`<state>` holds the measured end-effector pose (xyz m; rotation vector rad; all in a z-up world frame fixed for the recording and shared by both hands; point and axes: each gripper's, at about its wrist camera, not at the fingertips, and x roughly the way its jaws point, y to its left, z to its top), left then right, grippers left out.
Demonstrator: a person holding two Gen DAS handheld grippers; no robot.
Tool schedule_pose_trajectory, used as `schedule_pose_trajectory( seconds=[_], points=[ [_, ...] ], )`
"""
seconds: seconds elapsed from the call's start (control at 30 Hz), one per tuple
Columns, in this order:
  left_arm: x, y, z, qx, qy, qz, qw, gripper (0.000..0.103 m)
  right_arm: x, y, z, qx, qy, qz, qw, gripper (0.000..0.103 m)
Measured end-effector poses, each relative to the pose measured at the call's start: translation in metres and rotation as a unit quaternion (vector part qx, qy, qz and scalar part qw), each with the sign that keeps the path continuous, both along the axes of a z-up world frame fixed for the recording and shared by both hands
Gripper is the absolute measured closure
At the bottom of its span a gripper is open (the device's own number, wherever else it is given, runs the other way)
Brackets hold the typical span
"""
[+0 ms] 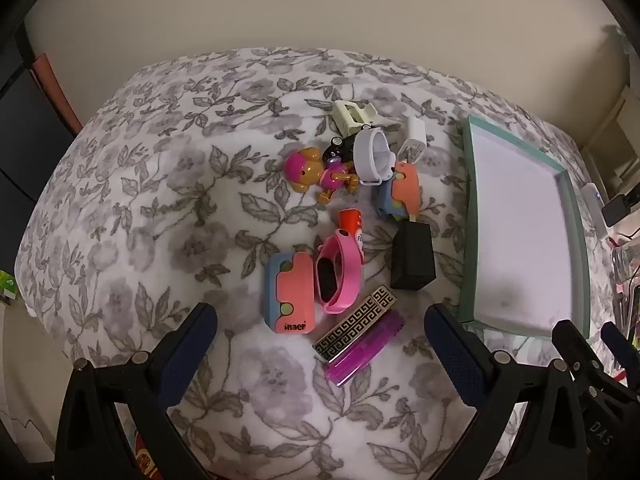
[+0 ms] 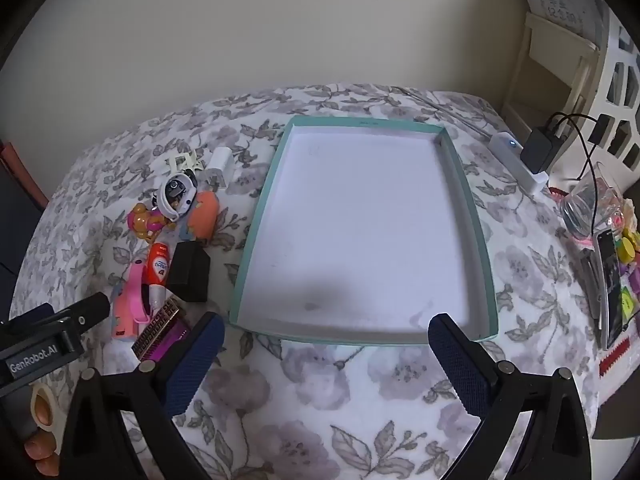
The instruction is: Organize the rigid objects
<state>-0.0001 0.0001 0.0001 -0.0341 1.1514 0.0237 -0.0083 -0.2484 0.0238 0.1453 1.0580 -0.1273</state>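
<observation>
Both grippers, left (image 1: 320, 344) and right (image 2: 326, 354), spread wide, nothing held; tray (image 2: 486, 276) empty (likely the destination) beside the toy pile (image 1: 344, 216).

In the left wrist view, the small black toy car (image 1: 340, 148) sits mostly hidden behind the white wristband loop (image 1: 374, 156) and the brown-and-pink toy dog (image 1: 316, 172). The red-and-white tube (image 1: 352, 224) disappears under the pink smartwatch band (image 1: 340, 276), its label unreadable. The shallow teal-rimmed white tray (image 1: 580, 240) has its near corner covered by black gripper parts. In the right wrist view, clutter at the right edge (image 2: 616, 280) is cut off and too blurred to identify.
</observation>
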Motion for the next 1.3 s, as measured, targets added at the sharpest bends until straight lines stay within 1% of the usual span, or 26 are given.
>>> schedule_pose_trajectory(
  seconds=[0.13, 0.17, 1.3],
  points=[
    [-0.0003, 0.0055, -0.0021, -0.006, -0.002, -0.003, 1.0, 0.0, 0.0006, 0.0011, -0.0005, -0.002, 0.0, -0.001, 1.0, 0.0],
    [0.0003, 0.0008, -0.0013, 0.017, 0.001, 0.0, 0.9998, 0.0, 0.0008, 0.0015, -0.0007, -0.001, 0.001, -0.002, 1.0, 0.0],
    [0.0023, 0.0033, -0.0083, 0.026, 0.023, 0.009, 0.9993, 0.0, 0.0024, 0.0032, -0.0071, 0.0, 0.015, 0.003, 1.0, 0.0]
  ],
)
